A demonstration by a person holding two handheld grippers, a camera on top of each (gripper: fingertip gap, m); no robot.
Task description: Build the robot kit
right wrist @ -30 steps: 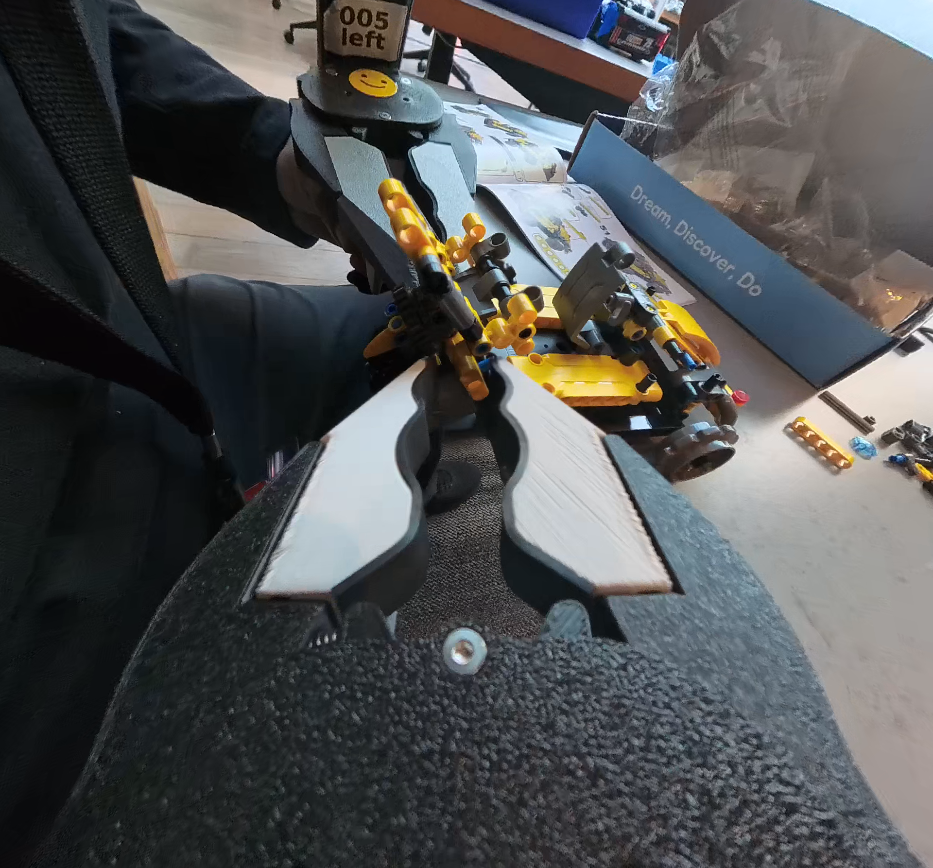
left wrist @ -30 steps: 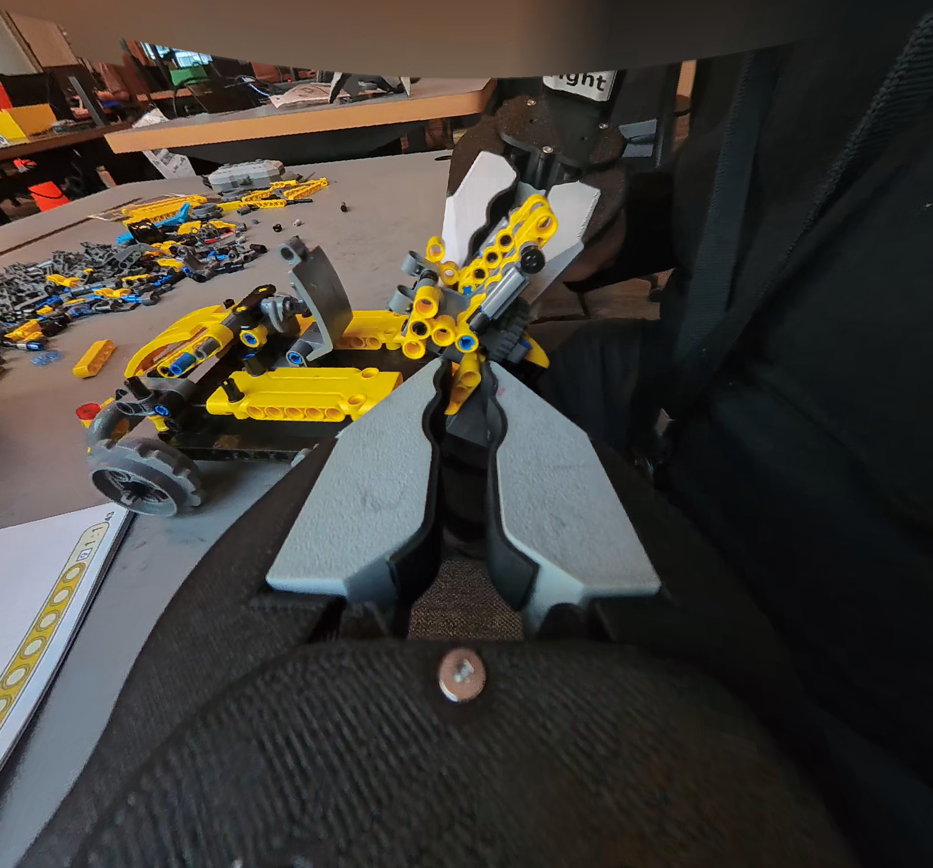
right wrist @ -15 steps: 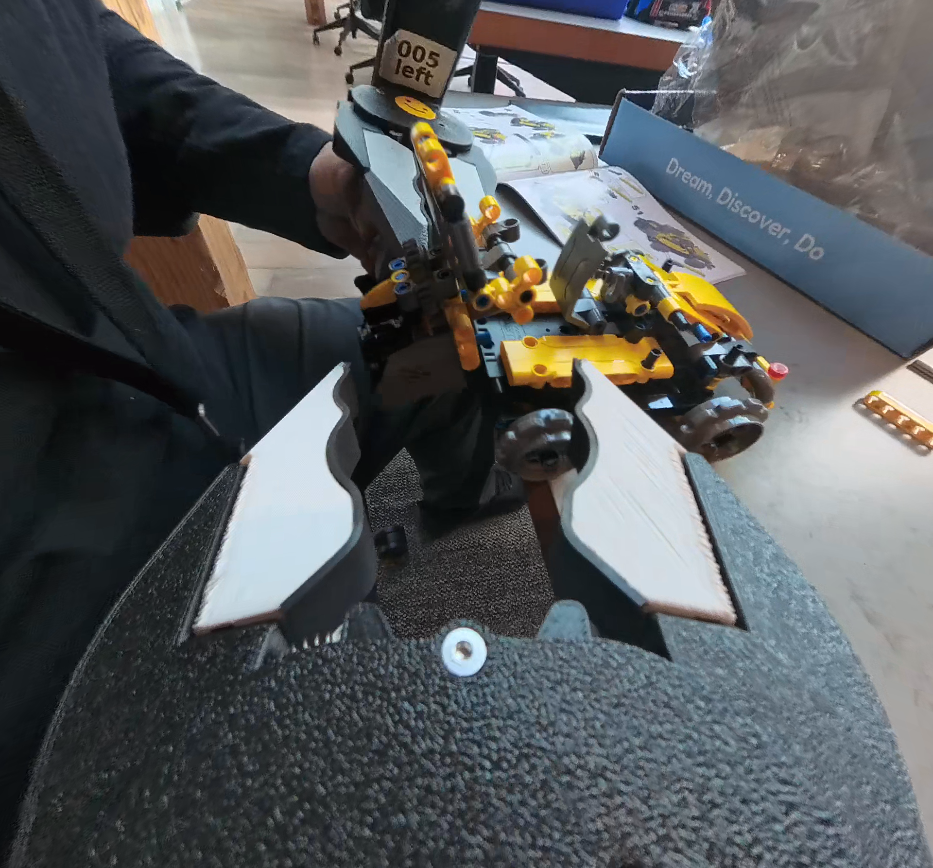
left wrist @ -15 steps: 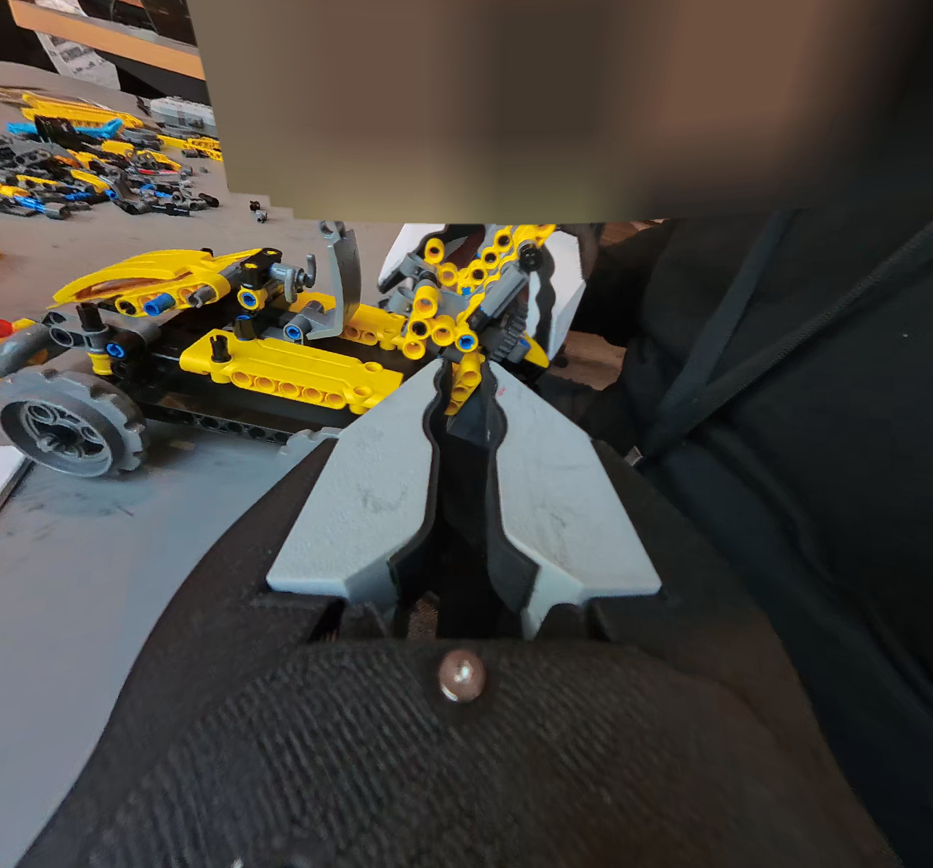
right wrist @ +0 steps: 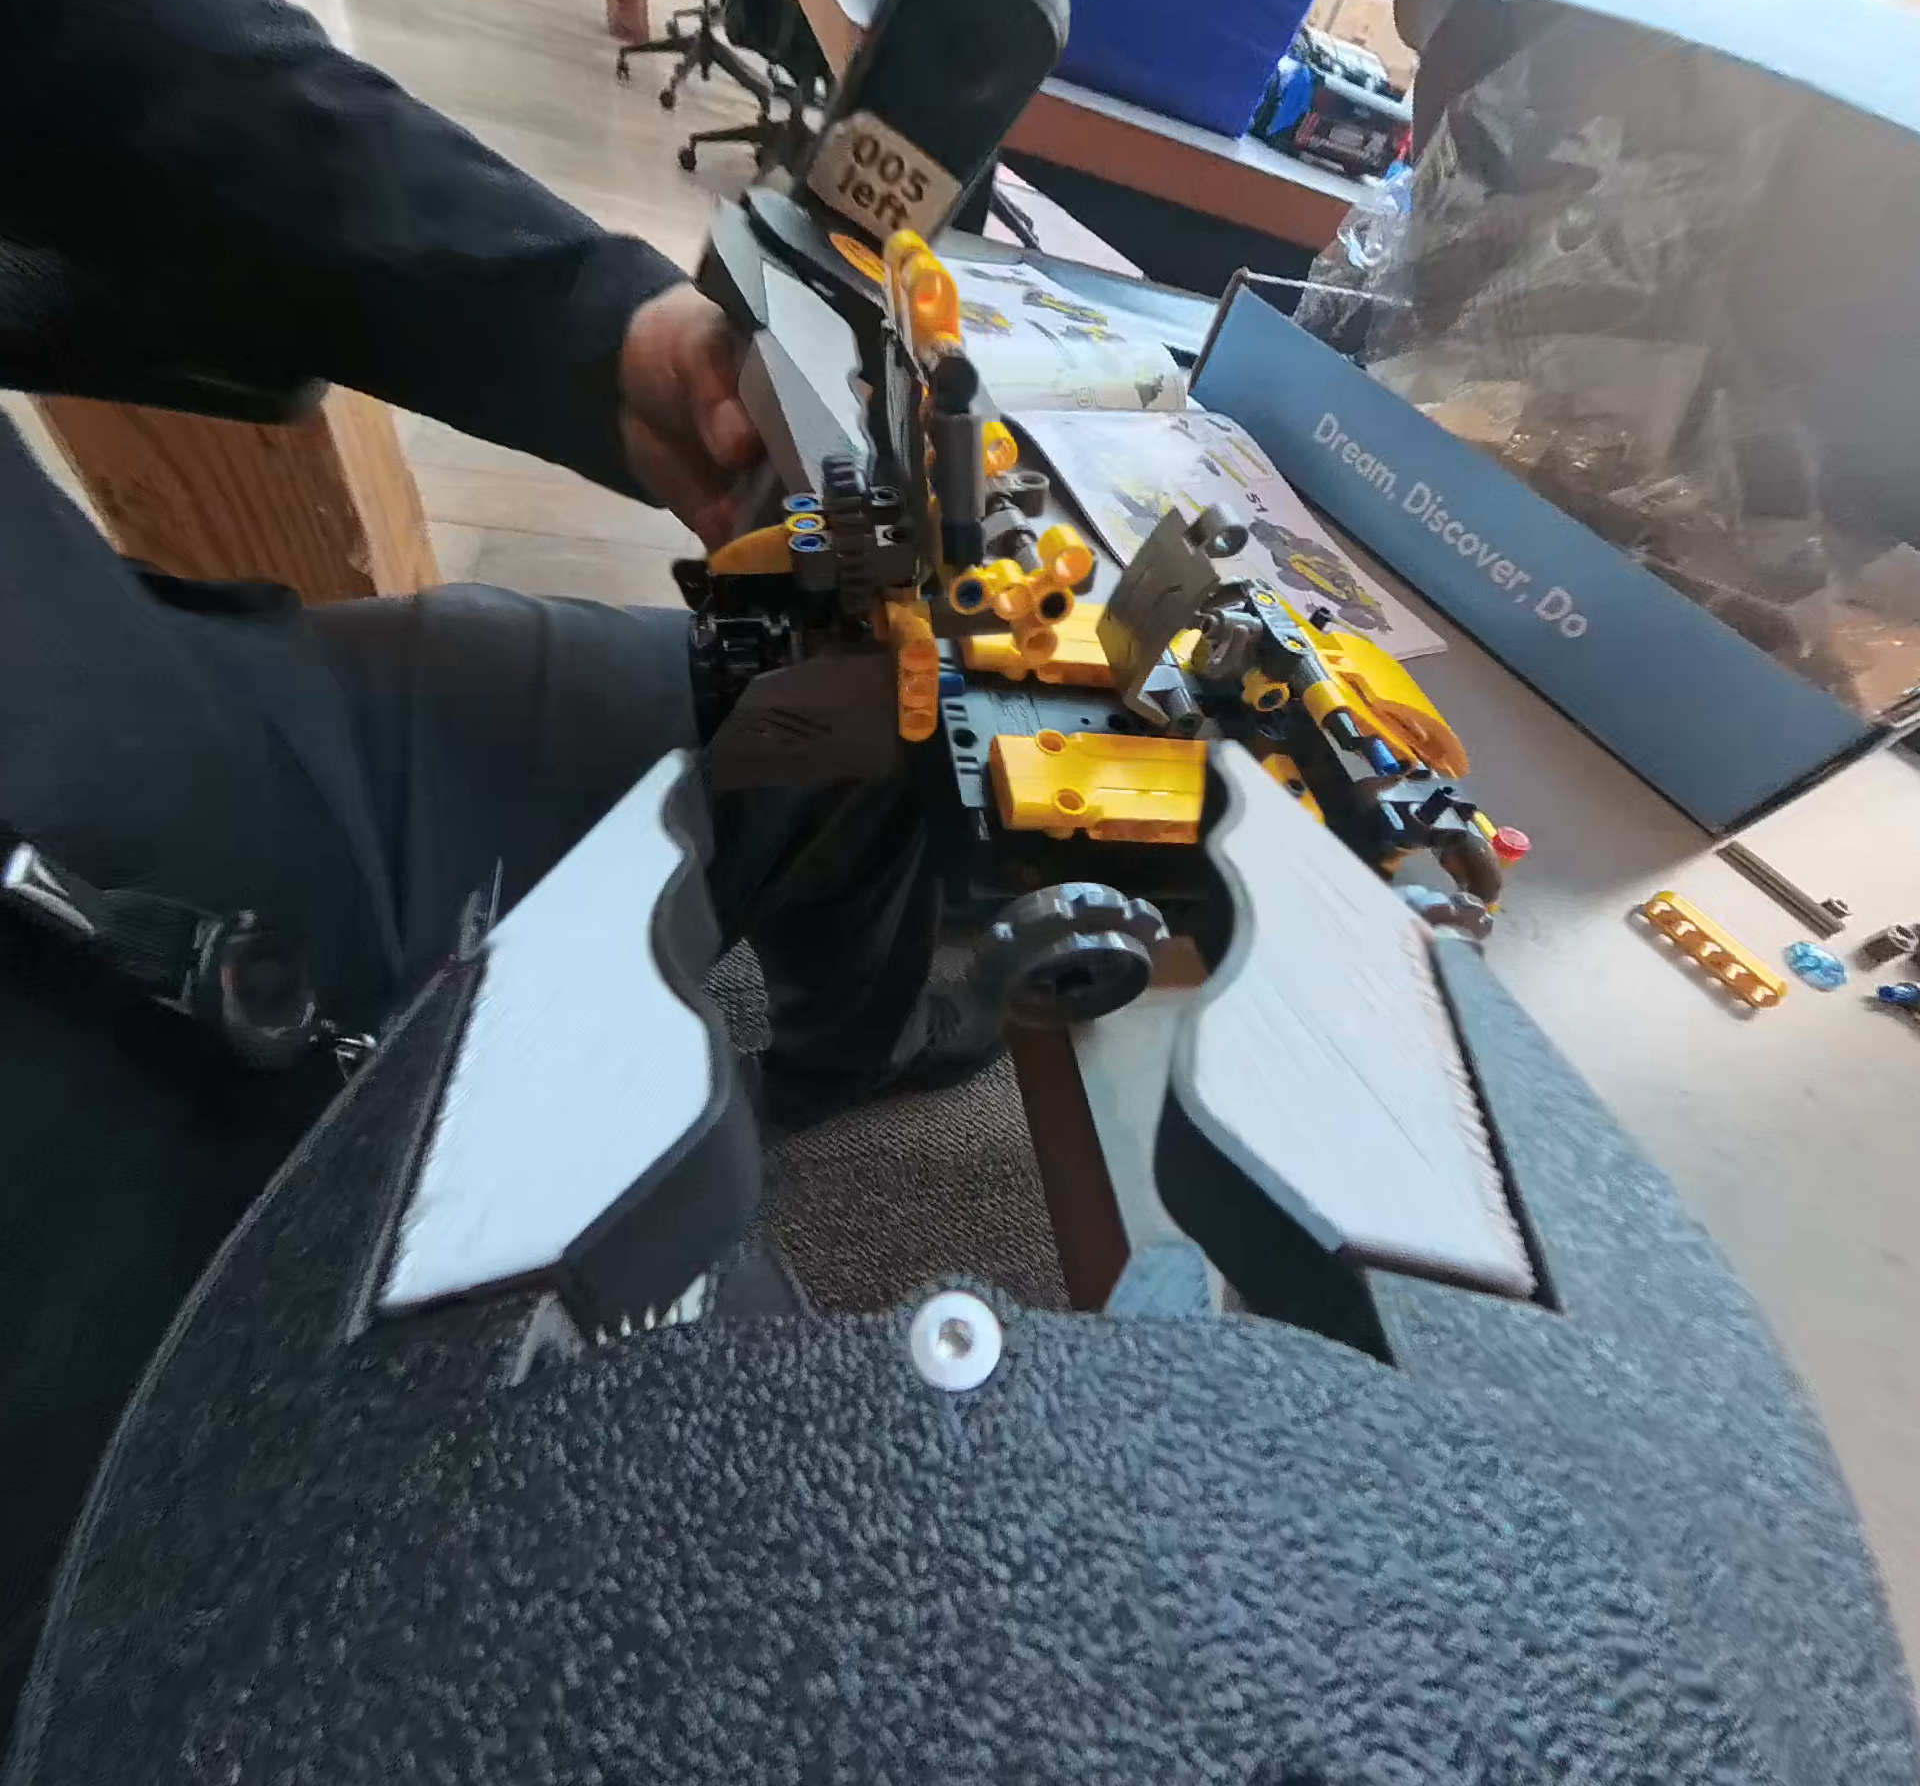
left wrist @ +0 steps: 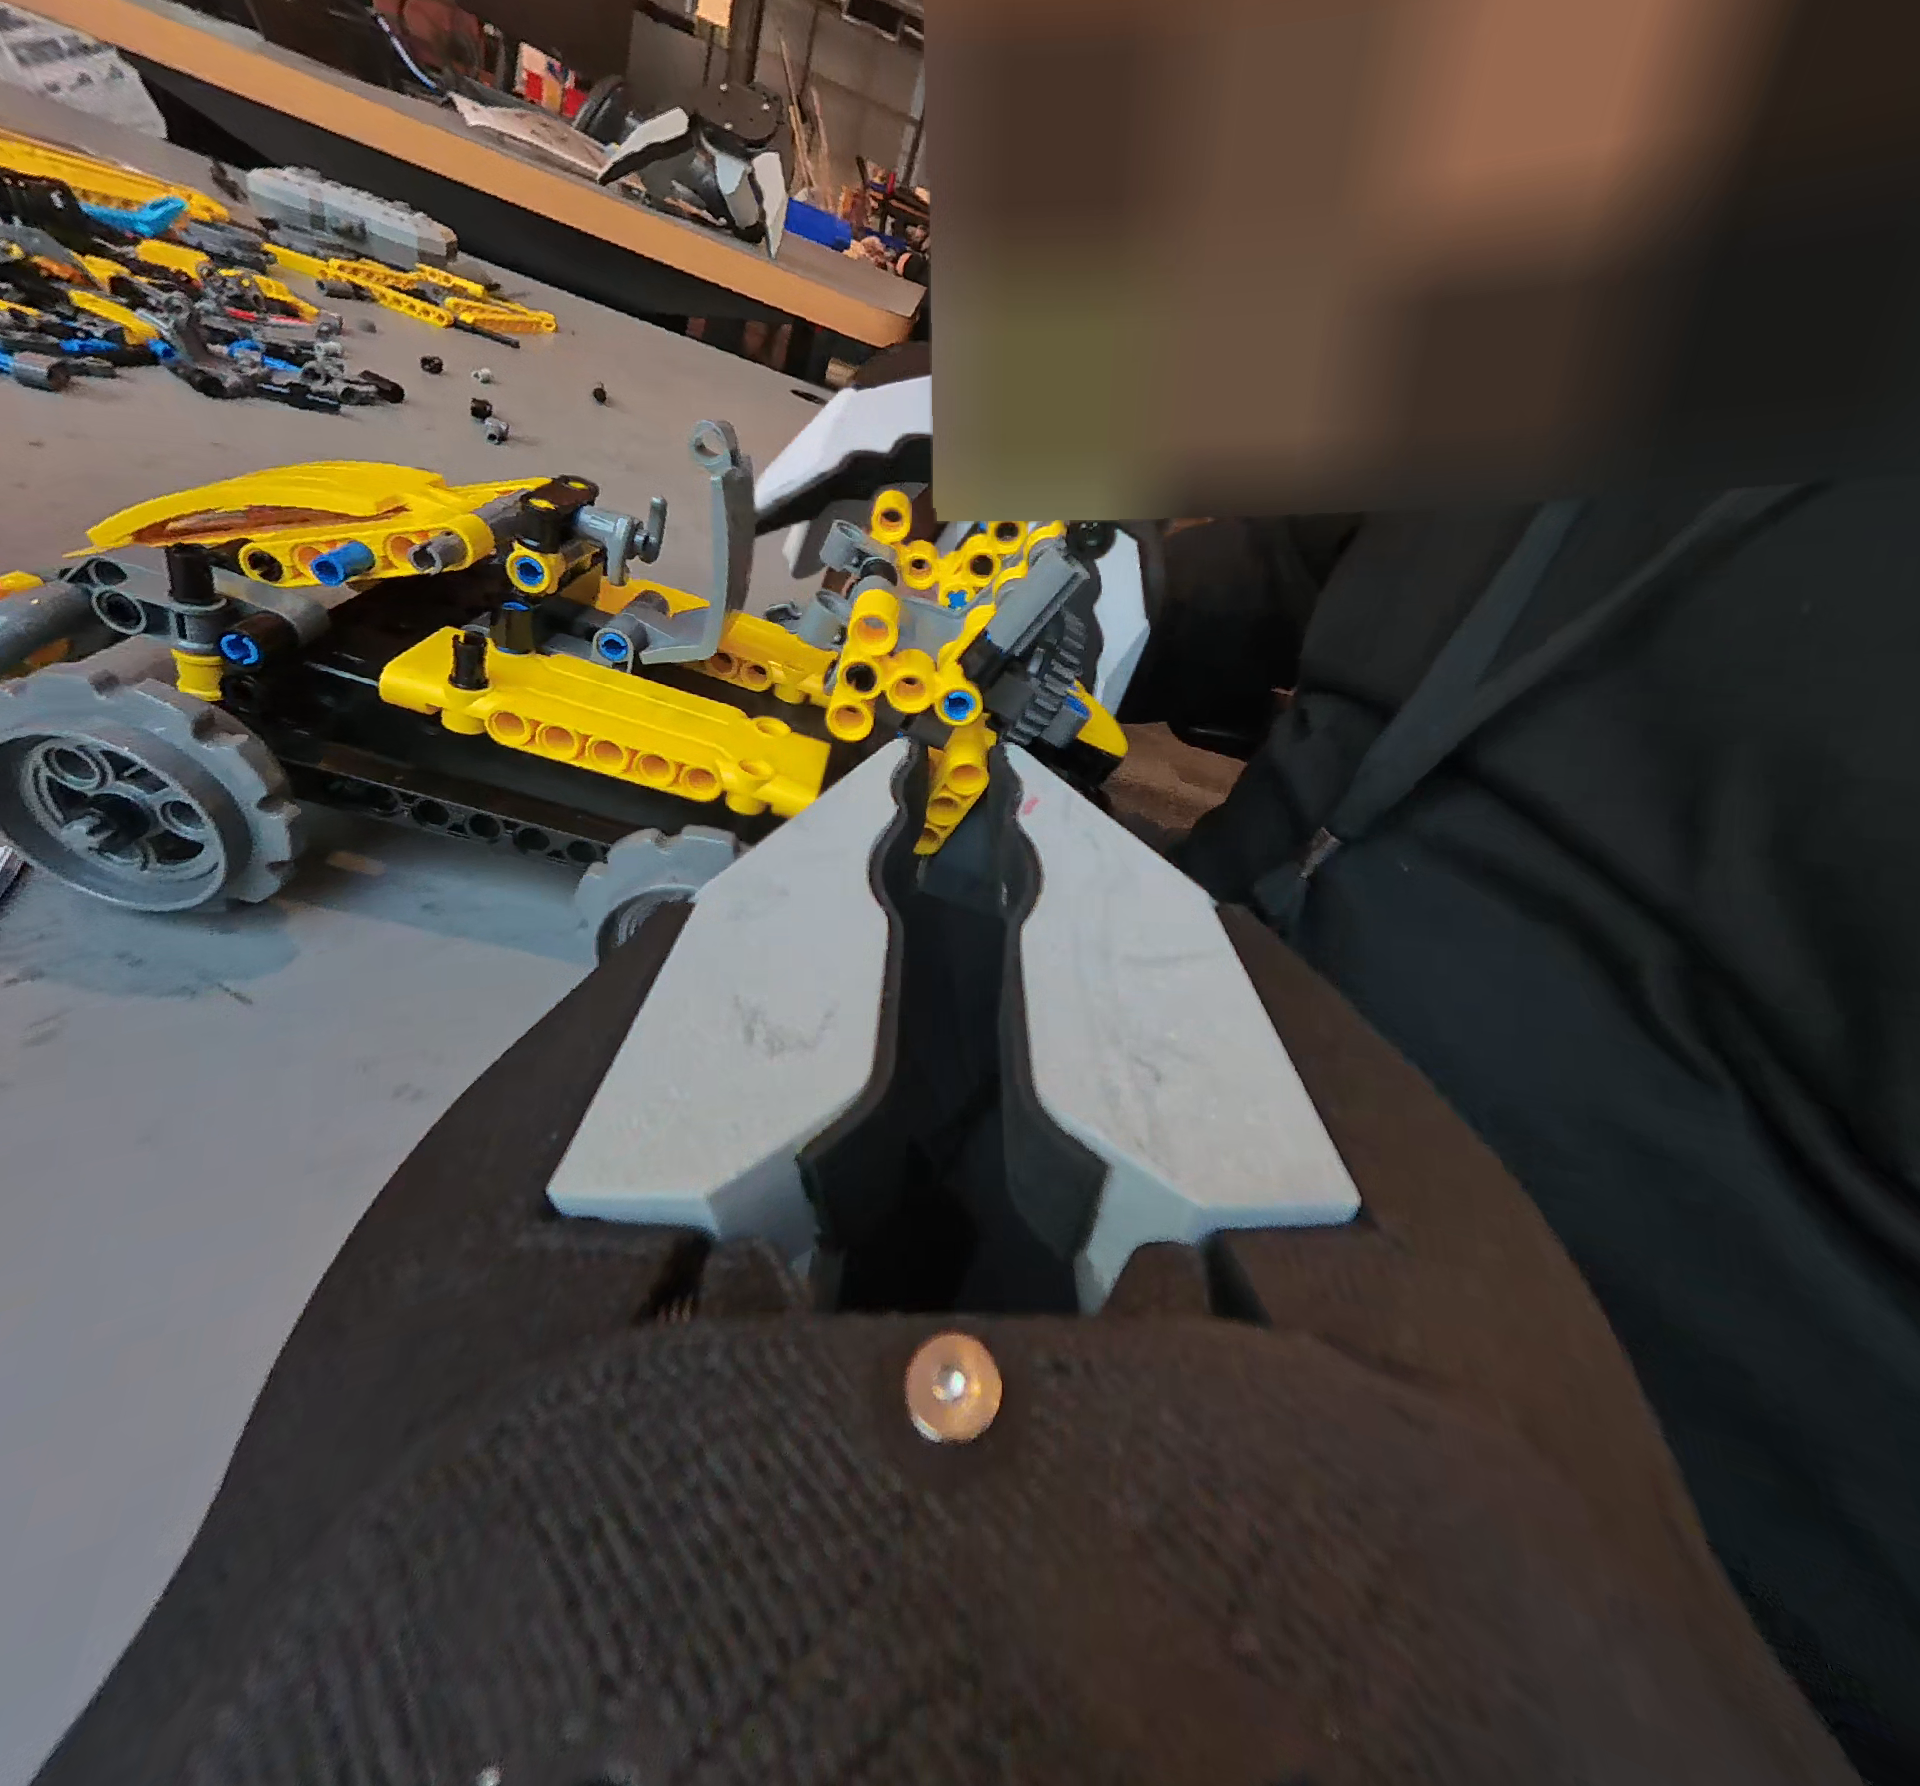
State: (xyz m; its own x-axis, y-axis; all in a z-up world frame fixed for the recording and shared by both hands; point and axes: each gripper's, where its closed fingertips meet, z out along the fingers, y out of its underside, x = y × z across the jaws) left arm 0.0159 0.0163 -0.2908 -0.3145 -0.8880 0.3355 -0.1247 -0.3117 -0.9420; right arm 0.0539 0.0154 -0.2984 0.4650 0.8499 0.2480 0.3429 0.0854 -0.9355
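Toy car [left wrist: 582, 687], yellow and black plastic, at the bench [left wrist: 208, 1061] near edge. Left gripper [left wrist: 951, 791] pinches its rear yellow beam. Right gripper [right wrist: 956, 801] spread, beside rear wheel [right wrist: 1070, 947]. Likely light, rigid, joints separable; grip the frame.

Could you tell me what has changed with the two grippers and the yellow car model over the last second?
The right gripper let go of the yellow car model, opened wide and drew back. The left gripper stayed shut on the model's rear end, and the model's wheels now rest on the grey table.
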